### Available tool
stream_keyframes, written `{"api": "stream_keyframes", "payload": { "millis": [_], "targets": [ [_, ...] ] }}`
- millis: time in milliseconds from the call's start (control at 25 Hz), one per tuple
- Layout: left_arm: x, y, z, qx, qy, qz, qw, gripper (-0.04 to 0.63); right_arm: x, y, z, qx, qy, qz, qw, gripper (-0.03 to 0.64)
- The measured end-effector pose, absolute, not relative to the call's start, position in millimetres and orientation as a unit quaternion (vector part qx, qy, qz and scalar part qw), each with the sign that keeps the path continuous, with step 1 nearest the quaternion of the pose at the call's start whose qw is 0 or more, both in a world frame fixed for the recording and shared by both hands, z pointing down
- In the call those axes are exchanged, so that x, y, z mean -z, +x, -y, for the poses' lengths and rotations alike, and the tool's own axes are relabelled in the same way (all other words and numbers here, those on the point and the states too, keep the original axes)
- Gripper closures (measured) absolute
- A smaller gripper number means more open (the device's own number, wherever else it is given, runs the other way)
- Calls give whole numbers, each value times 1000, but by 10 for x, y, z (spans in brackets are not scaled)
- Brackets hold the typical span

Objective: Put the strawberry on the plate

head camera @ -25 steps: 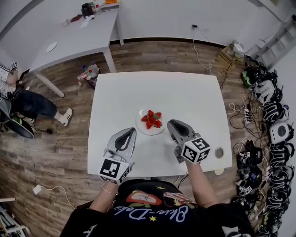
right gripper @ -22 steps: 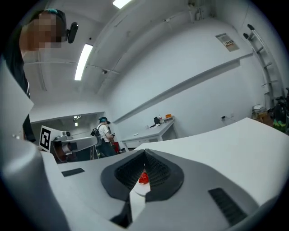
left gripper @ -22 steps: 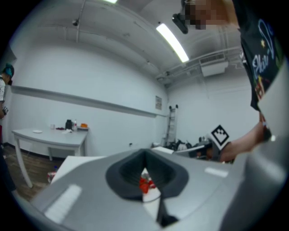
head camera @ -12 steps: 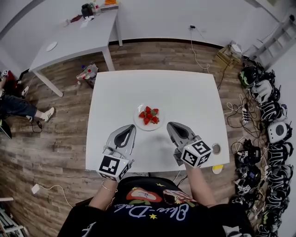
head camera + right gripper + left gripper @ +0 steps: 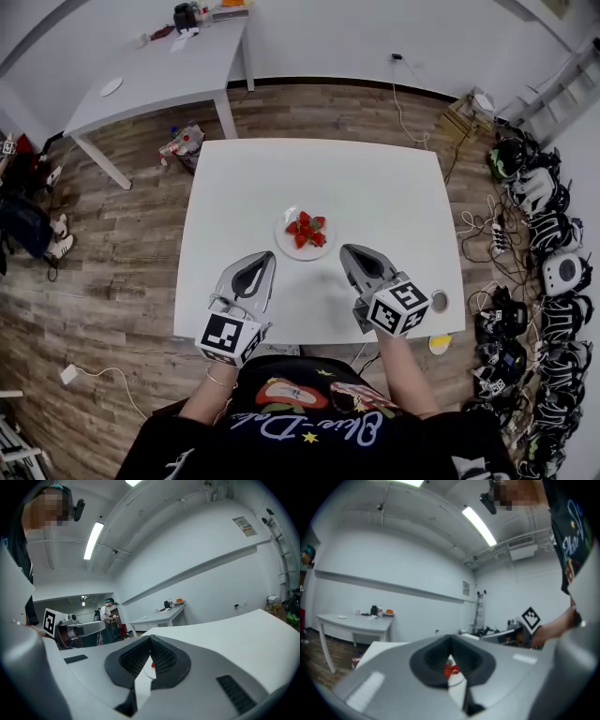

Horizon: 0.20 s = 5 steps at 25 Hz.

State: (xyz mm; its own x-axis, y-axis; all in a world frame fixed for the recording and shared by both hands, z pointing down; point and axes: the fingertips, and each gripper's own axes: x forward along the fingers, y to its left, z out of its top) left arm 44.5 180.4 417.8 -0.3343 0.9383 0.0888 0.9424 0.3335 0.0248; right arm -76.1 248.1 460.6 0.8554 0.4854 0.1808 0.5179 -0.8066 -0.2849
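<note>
- The left gripper (image 5: 262,257) is hovering over the table (image 5: 394,187), jaws shut, holding nothing.
- The right gripper (image 5: 350,252) is hovering beside it, shut and empty too.
- The strawberries (image 5: 306,232) are sitting on the plate (image 5: 285,247), just past both grippers.

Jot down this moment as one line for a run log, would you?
strawberries: on plate, mid table | left gripper: shut, empty, clear of plate | right gripper: shut, empty, clear of plate

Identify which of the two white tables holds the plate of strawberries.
The near table, before the person, carries the plate with strawberries; the far table, upper left, has only small clutter.
</note>
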Motion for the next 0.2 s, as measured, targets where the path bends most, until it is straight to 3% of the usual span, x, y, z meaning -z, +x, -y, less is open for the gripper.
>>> {"api": "stream_keyframes", "payload": {
  "millis": [200],
  "targets": [
    [-4232, 437, -1784, 39, -575, 816, 33, 609, -4649, -738, -2463, 57, -951, 258, 161, 600]
  ]
}}
